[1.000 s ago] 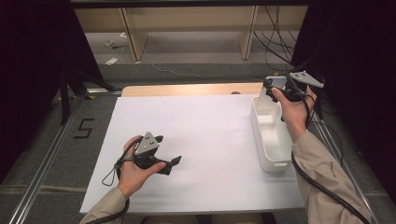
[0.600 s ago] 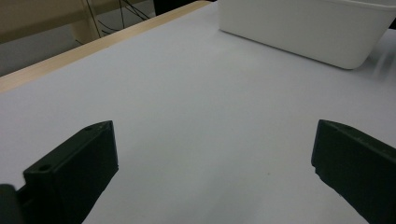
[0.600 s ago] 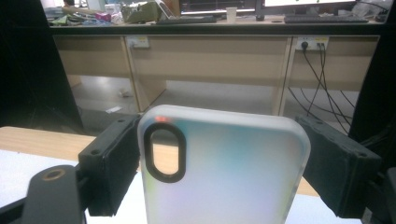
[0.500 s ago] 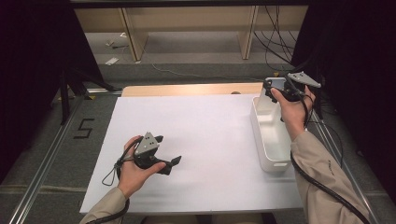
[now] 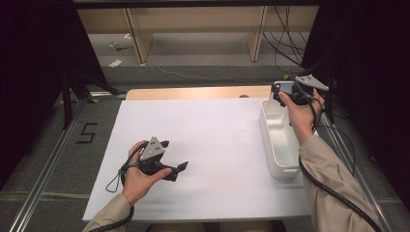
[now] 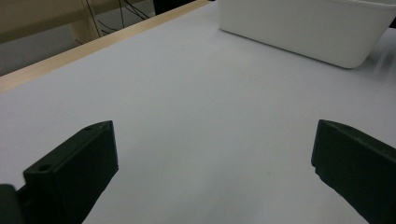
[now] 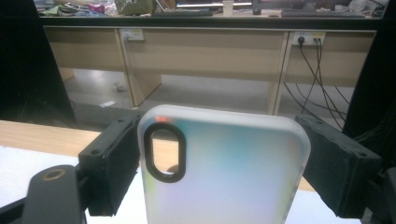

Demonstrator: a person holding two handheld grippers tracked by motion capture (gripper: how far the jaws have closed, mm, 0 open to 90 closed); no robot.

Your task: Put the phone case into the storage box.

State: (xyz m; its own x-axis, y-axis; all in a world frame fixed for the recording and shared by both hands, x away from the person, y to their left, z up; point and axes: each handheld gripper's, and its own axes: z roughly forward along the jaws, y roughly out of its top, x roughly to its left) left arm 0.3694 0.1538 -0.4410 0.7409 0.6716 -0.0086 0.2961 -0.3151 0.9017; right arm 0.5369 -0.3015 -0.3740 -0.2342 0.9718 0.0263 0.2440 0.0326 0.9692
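Note:
A frosted, translucent phone case (image 7: 233, 177) with a black oval camera cut-out stands upright between the two black pads of my right gripper (image 7: 219, 140), which is shut on its sides. In the high view that right gripper (image 5: 283, 93) holds the case (image 5: 286, 86) above the far end of the white bin (image 5: 270, 145) at the table's right. My left gripper (image 5: 175, 155) rests low on the white table sheet (image 5: 217, 140) at the front left, jaws wide apart. Nothing lies between the left gripper's (image 6: 215, 144) jaws but bare sheet.
The white bin (image 6: 299, 28) is a long, deep tub along the right edge. A wooden strip (image 5: 193, 93) borders the sheet's far side. Beyond it are a wooden desk frame (image 7: 205, 56) and hanging cables (image 7: 308, 70). Metal rails run along both table sides.

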